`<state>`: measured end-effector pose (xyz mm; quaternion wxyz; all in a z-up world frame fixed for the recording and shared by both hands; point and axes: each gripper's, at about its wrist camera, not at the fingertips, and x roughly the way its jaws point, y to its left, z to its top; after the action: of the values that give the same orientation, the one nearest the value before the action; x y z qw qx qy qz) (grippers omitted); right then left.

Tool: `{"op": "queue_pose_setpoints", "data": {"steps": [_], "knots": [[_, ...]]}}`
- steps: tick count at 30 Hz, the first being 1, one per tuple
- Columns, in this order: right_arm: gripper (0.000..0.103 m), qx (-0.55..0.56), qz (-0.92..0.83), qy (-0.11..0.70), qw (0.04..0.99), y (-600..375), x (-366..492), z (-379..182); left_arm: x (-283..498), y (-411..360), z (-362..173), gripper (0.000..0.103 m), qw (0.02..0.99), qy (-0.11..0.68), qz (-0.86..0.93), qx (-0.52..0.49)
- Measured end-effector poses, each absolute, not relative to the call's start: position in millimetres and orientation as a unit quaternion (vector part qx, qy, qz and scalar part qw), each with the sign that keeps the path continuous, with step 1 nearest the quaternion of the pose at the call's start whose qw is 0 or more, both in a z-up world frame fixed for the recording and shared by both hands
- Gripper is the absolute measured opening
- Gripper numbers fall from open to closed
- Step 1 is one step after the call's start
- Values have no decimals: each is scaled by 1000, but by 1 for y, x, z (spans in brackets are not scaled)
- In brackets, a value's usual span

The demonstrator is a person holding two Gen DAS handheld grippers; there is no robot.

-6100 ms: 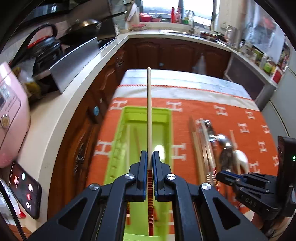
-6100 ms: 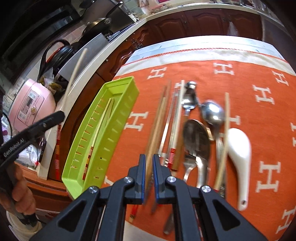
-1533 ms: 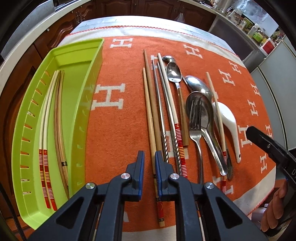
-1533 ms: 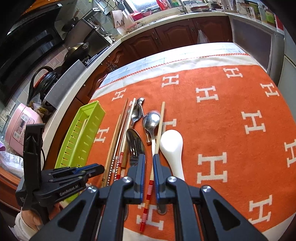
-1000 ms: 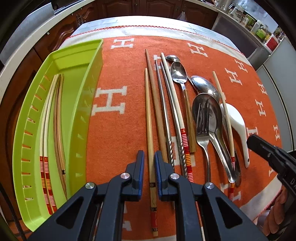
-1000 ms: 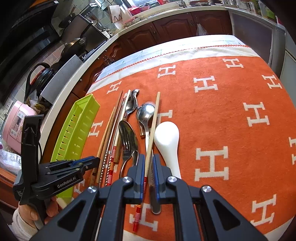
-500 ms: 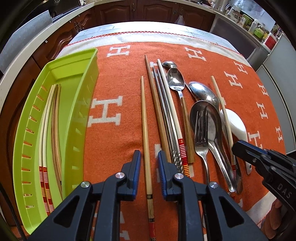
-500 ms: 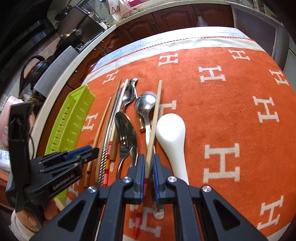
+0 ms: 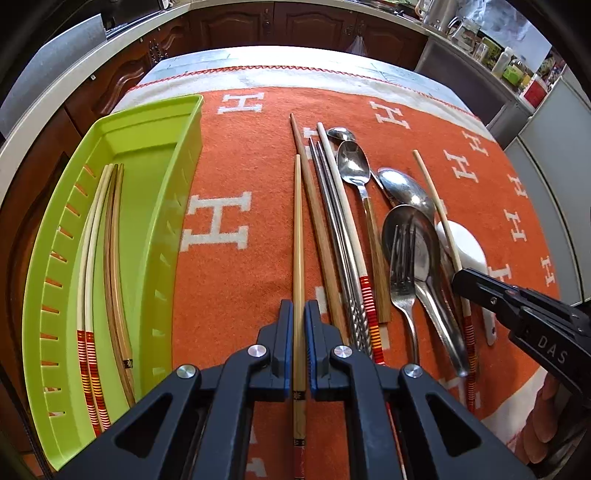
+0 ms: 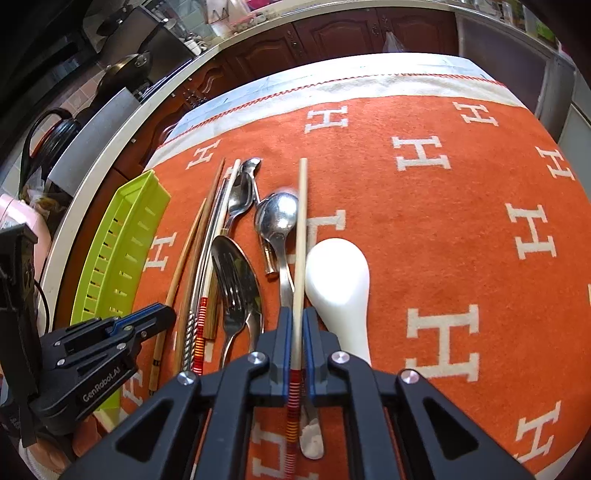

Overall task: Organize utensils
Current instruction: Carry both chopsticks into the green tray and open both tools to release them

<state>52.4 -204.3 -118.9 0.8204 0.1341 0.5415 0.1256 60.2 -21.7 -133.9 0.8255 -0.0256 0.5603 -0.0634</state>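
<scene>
A green tray (image 9: 159, 122) on the left of the orange cloth holds several chopsticks (image 9: 110, 236). My left gripper (image 9: 298, 309) is shut on a bamboo chopstick (image 9: 297, 221) that lies on the cloth. My right gripper (image 10: 297, 315) is shut on a pale chopstick with a red-striped end (image 10: 301, 229), which lies over the spoons. Between them lie wooden and metal chopsticks (image 9: 332, 206), steel spoons (image 9: 354, 166), a fork (image 9: 402, 266) and a white ceramic spoon (image 10: 340, 280). The right gripper also shows in the left wrist view (image 9: 517, 306). The left gripper also shows in the right wrist view (image 10: 110, 332).
The orange cloth (image 10: 443, 206) with white H marks covers the table. A kitchen counter (image 10: 122, 122) with a kettle and a pink appliance runs along the left. Dark cabinets (image 9: 295, 22) stand beyond the table's far edge.
My left gripper has closed on the bamboo chopstick it was straddling. My right gripper has moved forward along the pale chopstick and lower towards the cloth.
</scene>
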Motion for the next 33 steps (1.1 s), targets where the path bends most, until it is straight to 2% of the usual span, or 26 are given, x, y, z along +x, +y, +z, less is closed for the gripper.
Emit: {"op": "queue_pose_setpoints", "data": {"steps": [10,17,25,33], "knots": [[5,180,151,528,816,-209,42,-89,35,7,-62,4,864,496,-76,-42],[5,179,228,514,807,-162,42,-43,23,73,-9,4,905,425,21,-13],[6,198,262,532,781,-85,63,-35,33,127,-39,4,887,457,43,-52],[6,195,254,579,750,-23,81,-73,36,137,-73,4,873,483,34,-59]]}}
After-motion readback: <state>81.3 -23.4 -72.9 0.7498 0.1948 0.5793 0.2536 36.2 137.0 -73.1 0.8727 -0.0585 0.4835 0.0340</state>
